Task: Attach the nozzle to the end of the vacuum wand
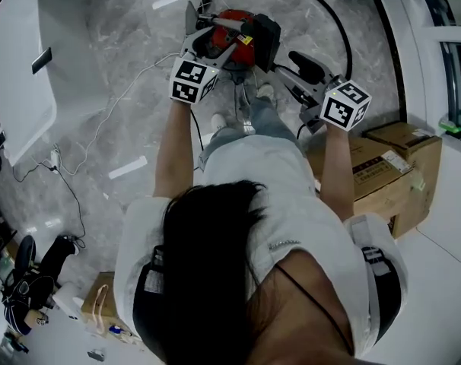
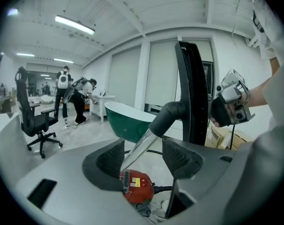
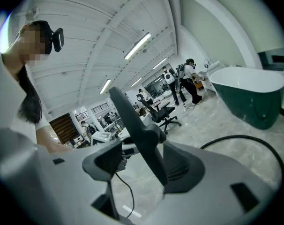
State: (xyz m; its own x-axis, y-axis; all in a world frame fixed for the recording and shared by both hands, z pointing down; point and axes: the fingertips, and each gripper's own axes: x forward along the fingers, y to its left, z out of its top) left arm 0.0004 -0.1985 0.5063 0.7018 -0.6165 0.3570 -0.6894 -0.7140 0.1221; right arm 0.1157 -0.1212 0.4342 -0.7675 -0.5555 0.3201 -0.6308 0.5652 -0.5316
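floor left: white curved unit [image 1: 17, 82] and a loose white cable [image 1: 109, 114] at the far left. I see bare marble floor [image 1: 139, 21] between them and the person, so there is room to swing there.
left gripper [image 2: 143, 156]: jaws apart. The wand tube [image 2: 138, 149] runs through the gap, close to the pad [image 2: 109, 161] on that view's left and clear of the other. Not clamped.
vacuum body [image 2: 137, 186]: red, low under my left jaws, with a black cord off its right side.
wand end: a dark elbow [image 2: 170, 114] tops the tube and meets the nozzle.
nozzle [image 2: 191, 93]: black flat blade, upright, standing between my two grippers.
right gripper [image 3: 141, 161]: jaws spread wide. The nozzle slants through them along the pad on that view's right, with a gap to the other pad. No squeeze.
hose [image 1: 343, 30]: black arc on the floor beyond both grippers, curving off to the right.
right edge: cardboard boxes [image 1: 383, 177] just beside the right arm. Tight on that side.
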